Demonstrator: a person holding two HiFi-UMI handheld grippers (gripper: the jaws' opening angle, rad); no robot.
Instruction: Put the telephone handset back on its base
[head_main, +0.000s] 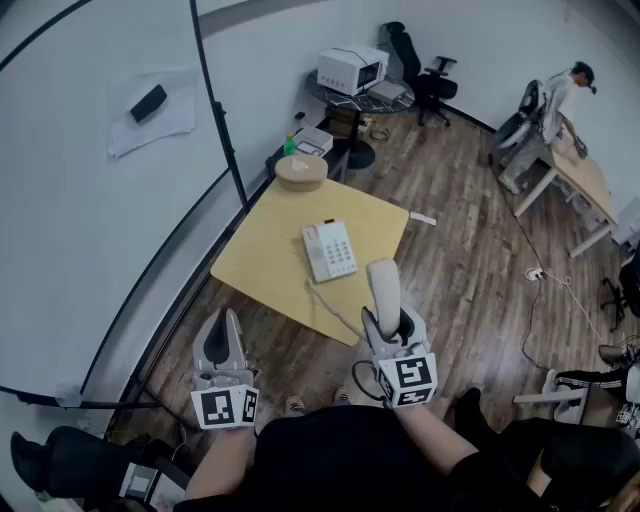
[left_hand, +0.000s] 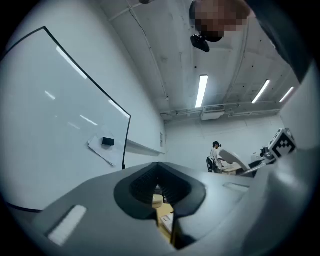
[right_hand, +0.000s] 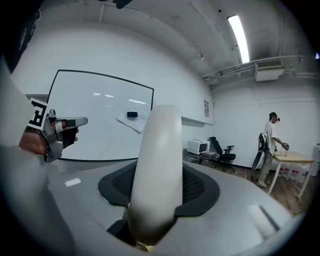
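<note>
Above the table corner, right hand-held gripper pinching handset, lower end hidden, left hand-held gripper pressed together

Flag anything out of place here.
The handset is off the telephone base. The right gripper holds it in the air beside the yellow table, where the base lies with its cradle empty.

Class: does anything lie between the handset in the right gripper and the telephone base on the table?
Nothing visible does. The right gripper holds the handset by the table; the base lies in the open, its cradle bare. Only the cord runs between them.
</note>
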